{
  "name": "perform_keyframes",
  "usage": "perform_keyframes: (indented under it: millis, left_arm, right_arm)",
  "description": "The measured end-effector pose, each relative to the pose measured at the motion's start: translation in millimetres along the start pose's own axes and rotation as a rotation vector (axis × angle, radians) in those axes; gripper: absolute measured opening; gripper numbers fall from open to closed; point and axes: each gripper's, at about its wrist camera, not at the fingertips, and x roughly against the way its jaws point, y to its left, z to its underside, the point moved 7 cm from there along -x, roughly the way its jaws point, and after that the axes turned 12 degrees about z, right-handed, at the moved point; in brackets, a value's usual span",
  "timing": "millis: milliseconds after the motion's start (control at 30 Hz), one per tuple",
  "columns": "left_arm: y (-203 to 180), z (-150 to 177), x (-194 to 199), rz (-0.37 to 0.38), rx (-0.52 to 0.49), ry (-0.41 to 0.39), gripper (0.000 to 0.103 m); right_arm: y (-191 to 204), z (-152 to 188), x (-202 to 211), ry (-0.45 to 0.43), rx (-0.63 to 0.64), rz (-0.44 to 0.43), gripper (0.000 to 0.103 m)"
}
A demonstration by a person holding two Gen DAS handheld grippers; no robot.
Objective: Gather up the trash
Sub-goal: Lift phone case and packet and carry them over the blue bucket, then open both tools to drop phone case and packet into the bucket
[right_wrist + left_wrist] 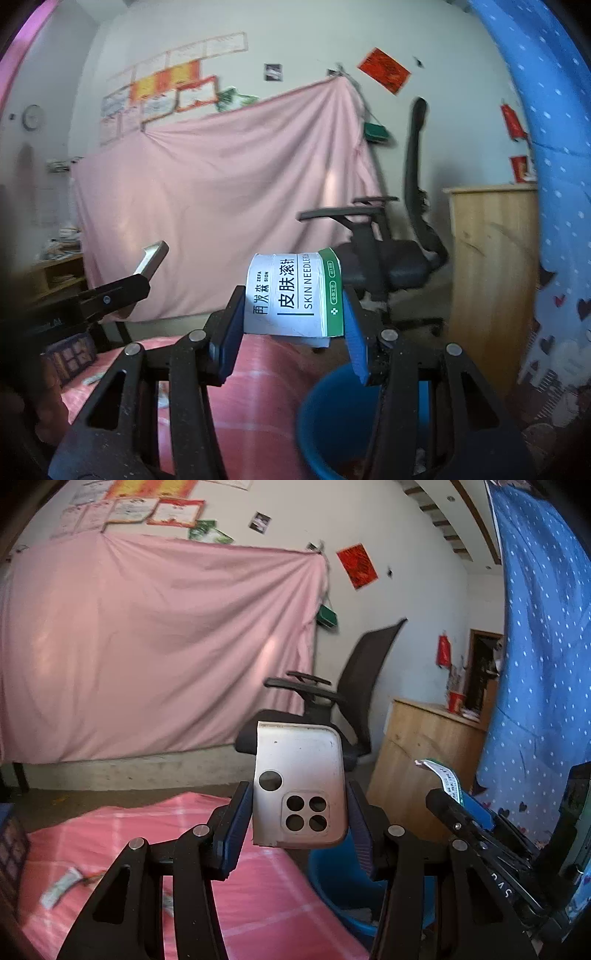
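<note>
A white-green box (295,295) w/ "SKIN NEEDLE" print is clamped btw. the blue pads (229,332) of the right gripper (291,328), above a blue bucket (314,417). The left gripper (122,288) is seen at left, w/ a silver piece (153,258) held; a black chair (391,258) is seen behind.

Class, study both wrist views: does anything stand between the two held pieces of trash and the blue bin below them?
Nothing visible does. The phone case in the left gripper and the box in the right gripper hang near the open blue bin.
</note>
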Motion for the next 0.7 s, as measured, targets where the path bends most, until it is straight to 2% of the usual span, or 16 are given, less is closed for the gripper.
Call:
perform_keyframes:
  millis: [400,700]
  left_arm:
    - [-24,36,-88,0.101,0.069,0.179,0.045]
    - [-30,65,-133,0.130,0.134,0.302,0.045]
  right_arm:
    - [-66,37,-32,0.208,-0.037,0.127,0.074]
    - [-100,66,-52,0.336,-0.106,0.149,0.074]
